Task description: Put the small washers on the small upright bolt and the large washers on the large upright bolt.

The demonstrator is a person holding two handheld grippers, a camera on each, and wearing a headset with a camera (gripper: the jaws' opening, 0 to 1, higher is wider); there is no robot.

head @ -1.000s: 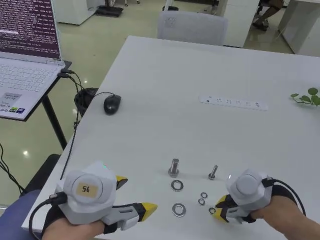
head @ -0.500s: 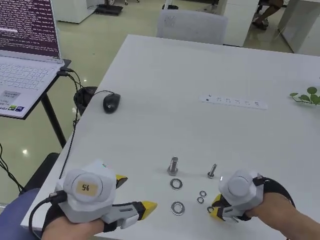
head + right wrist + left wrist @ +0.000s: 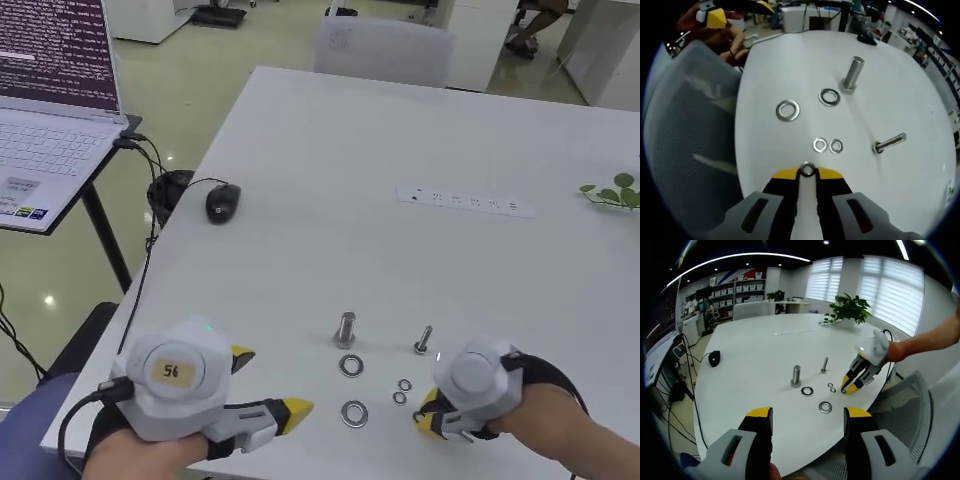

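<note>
**STATUS: RIGHT GRIPPER CLAMPED ON A SMALL WASHER; LEFT GRIPPER OPEN**

The white table (image 3: 330,180) carries all task parts near its front edge. A laptop (image 3: 45,110) stands on a separate stand to the left of the table.

The left gripper (image 3: 270,381) sits over the front-left part of the table. Its jaws stand wide apart, with bare table surface between them in the left gripper view. The right gripper (image 3: 428,412) sits at the front edge, right of the parts, with its jaws drawn together.

A power strip (image 3: 464,203) lies farther back, and a mouse (image 3: 222,204) lies near the left edge.

The large bolt (image 3: 346,328) stands upright. The small bolt (image 3: 424,340) stands upright to its right, well apart from it.

Two large washers (image 3: 351,365) lie flat in front of the large bolt, one behind the other. Two small washers (image 3: 820,145) lie side by side in front of the small bolt. The third small washer (image 3: 807,169) is pinched between the right gripper's yellow tips. Whether it is clear of the table cannot be told.
</note>
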